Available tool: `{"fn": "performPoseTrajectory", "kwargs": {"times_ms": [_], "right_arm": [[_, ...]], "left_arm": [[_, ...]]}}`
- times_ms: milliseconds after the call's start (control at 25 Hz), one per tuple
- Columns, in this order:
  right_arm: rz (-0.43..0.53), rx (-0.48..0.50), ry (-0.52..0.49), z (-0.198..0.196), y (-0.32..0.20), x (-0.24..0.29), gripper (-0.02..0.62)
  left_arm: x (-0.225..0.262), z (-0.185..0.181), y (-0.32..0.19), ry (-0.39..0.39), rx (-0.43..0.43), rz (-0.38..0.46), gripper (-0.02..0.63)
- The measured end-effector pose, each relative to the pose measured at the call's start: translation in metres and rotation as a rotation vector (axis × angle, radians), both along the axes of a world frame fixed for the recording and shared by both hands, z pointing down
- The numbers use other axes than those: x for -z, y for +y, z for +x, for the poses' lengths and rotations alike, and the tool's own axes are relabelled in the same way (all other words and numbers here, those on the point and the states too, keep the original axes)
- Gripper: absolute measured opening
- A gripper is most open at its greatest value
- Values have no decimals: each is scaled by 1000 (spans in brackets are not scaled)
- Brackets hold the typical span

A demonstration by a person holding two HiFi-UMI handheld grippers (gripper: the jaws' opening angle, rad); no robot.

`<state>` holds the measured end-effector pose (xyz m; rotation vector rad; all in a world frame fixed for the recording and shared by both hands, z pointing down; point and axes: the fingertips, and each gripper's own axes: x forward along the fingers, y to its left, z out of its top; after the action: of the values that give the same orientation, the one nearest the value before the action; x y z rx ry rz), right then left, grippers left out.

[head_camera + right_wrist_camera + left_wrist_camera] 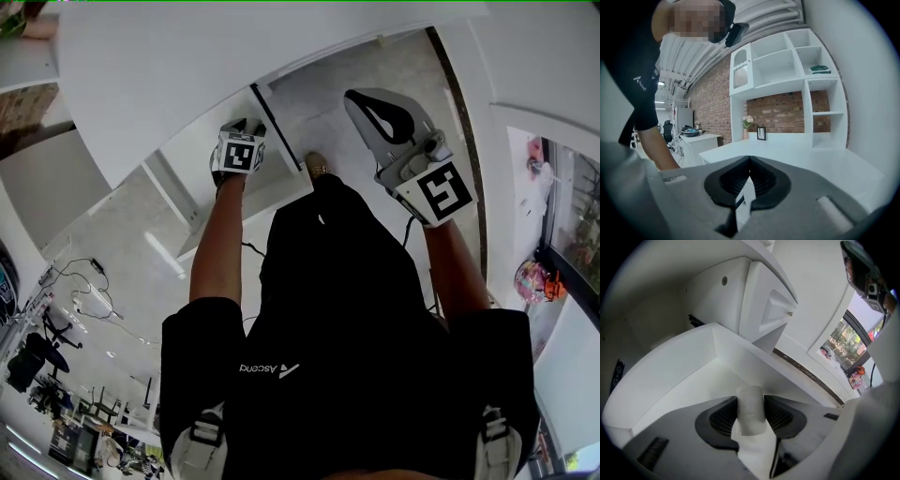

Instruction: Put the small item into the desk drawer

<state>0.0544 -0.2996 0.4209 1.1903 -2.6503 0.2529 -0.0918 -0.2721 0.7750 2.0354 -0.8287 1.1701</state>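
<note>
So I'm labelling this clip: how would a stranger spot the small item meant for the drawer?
Find the open white drawer under the desk top. The left gripper hangs at it, jaws closed on a small white roll, seemingly paper. It is the only thing held: the right gripper is shut on nothing.

Looking down from above, the person's dark shirt fills the bottom middle of the frame and hides the floor behind it. The far part of the drawer is tucked under the tabletop, so most of its inside can't be seen. The left gripper shows only its marker cube, and its jaws are hidden below it.

In the left gripper view the small item is white, but what it is can't be told. A big pale shape at the lower right is too blurry to name.

In the right gripper view, the green things on the shelf at the upper right and the little frame are too small to make out.
</note>
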Motion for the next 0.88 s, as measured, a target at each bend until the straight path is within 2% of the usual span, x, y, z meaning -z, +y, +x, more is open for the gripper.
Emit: {"fn": "performPoseTrajectory", "kwargs": {"times_ms": [320,480,880], "right_arm": [[-11,-2,1,5,1,-5,0],[-14,3,-4,6,3,-8,0],[-4,40,-32,-6,5,-3,0]], "left_arm": [[-13,2,-1,-37,5,1,183],[-12,1,-2,-38,3,10,210],[22,-7,-6,-30,15,63,230]]}}
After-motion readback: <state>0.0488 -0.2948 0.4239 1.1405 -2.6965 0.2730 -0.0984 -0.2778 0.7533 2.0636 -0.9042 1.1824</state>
